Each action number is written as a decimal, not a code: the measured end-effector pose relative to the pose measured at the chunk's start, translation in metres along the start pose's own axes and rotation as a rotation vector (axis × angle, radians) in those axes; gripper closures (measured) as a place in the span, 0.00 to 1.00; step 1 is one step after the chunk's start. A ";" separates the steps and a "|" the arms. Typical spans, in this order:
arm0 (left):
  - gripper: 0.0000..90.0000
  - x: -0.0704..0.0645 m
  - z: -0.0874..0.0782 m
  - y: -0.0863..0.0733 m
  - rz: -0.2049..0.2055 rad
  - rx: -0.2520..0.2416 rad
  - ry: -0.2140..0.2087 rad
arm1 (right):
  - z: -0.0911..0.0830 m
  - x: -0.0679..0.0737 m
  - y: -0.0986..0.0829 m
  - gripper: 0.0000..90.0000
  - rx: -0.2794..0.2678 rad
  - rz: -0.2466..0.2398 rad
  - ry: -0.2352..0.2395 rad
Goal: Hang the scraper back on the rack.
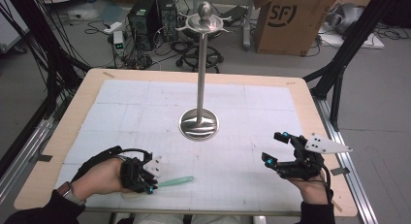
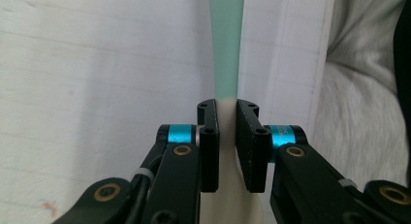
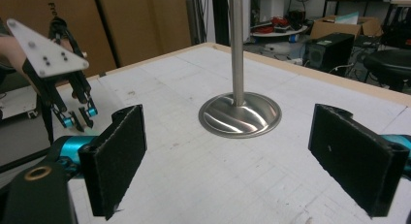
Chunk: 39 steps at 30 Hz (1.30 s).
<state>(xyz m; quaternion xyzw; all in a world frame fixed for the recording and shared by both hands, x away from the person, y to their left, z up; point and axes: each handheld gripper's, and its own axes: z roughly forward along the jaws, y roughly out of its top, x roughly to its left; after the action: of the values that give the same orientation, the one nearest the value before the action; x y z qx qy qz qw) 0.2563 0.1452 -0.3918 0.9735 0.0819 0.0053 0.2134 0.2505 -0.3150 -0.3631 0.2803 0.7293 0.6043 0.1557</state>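
A slim utensil with a mint-green handle and a cream end lies low over the white mat near the front edge. My left gripper is shut on it where green meets cream. In the left gripper view the two jaws pinch the cream part and the green handle runs straight up the frame. A polished metal stand with a round base, tall pole and hooked top rises at the table's middle. My right gripper hovers open at the front right, empty, its wide-apart pads framing the stand's base.
A white gridded mat covers the wooden table. Behind the table are computer towers, cables and a cardboard box. The person's grey clothing lies just beyond the table's front edge.
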 end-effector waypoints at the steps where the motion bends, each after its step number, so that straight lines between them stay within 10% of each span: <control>1: 0.89 0.001 -0.004 -0.001 -0.013 -0.031 0.002 | 0.000 0.000 0.000 0.14 -0.001 0.001 0.000; 13: 0.89 0.019 -0.033 -0.026 -0.255 -0.438 0.066 | 0.002 0.000 0.000 0.14 0.002 -0.003 0.002; 25: 0.89 0.038 -0.055 -0.033 -0.405 -0.812 0.195 | 0.003 0.000 -0.001 0.14 0.004 -0.001 0.003; 39: 0.89 0.063 -0.086 -0.012 -0.393 -0.942 0.254 | 0.001 -0.001 0.000 0.14 -0.001 0.003 0.003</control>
<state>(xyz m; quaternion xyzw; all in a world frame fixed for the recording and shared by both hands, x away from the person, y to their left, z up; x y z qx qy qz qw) 0.3125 0.2012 -0.3202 0.7302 0.2769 0.1195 0.6131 0.2516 -0.3144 -0.3633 0.2804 0.7288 0.6054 0.1541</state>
